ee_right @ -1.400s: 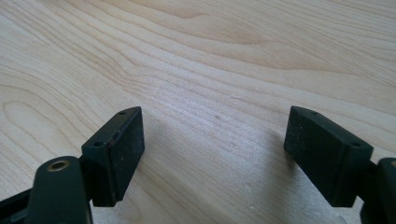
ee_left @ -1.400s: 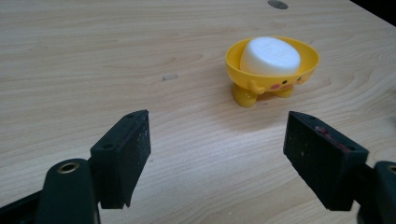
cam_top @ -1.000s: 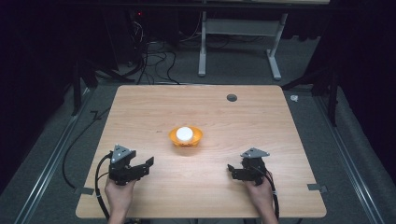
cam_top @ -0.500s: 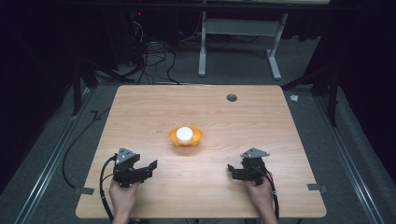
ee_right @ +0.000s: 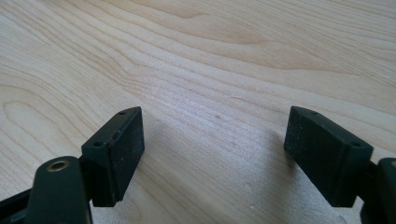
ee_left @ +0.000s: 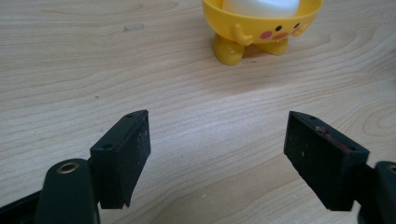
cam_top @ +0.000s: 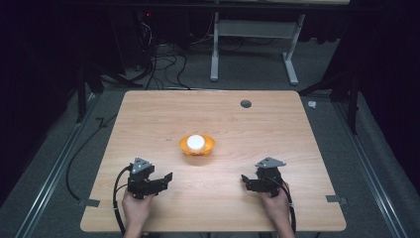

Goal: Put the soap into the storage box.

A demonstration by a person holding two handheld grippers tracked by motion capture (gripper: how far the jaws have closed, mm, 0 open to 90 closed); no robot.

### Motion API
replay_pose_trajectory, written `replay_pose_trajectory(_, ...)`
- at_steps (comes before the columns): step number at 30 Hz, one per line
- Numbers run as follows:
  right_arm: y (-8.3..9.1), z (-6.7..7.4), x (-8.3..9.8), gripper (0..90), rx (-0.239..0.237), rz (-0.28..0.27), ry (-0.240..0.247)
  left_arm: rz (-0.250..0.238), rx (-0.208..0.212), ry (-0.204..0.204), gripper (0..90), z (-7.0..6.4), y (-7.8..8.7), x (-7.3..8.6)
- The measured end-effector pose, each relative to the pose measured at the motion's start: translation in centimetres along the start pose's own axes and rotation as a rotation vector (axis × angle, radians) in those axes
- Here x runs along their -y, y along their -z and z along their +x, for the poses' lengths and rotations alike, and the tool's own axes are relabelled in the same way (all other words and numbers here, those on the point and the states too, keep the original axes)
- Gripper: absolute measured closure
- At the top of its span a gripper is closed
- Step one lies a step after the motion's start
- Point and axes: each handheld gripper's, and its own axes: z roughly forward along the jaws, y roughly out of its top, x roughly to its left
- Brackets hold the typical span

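Cropping yellow egg cup (ee_left: 262,28) top-edge.

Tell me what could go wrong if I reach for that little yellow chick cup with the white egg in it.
The chick cup stands on small feet, so a sideways nudge from the open left gripper might tip it. The white egg appears to sit loose in the cup and could roll out across the table. The right gripper, also open, faces bare wood, so it would probably need to turn before helping.
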Motion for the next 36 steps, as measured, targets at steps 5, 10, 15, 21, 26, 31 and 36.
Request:
replay_pose_trajectory(5, 0.0, 0.0, 0.0, 21.1, -0.001, -0.001, 0.0, 0.019, -0.007, -0.009, 23.4, -0.3, -0.7, 0.2)
replay_pose_trajectory(10, 0.0, 0.0, 0.0, 21.1, -0.002, -0.002, 0.0, 0.034, -0.014, -0.009, 23.4, -0.3, -1.3, 0.5)
replay_pose_trajectory(15, 0.0, 0.0, 0.0, 21.1, -0.001, 0.0, 0.0, 0.046, -0.023, -0.013, 23.3, -0.3, -1.8, 0.7)
replay_pose_trajectory(21, 0.0, 0.0, 0.0, 21.1, 0.0, 0.0, 0.0, 0.06, -0.05, -0.037, 23.3, -0.5, -2.6, 0.7)
replay_pose_trajectory(26, 0.0, 0.0, 0.0, 21.1, -0.003, -0.002, -0.001, 0.073, -0.079, -0.068, 23.0, -0.8, -3.5, 0.7)
replay_pose_trajectory(31, 0.0, 0.0, 0.0, 21.1, -0.003, -0.002, -0.001, 0.088, -0.112, -0.101, 22.1, -0.9, -4.4, 1.1)
replay_pose_trajectory(36, 0.0, 0.0, 0.0, 21.1, -0.002, -0.002, -0.001, 0.055, -0.111, -0.113, 19.6, -1.0, -4.6, 1.4)
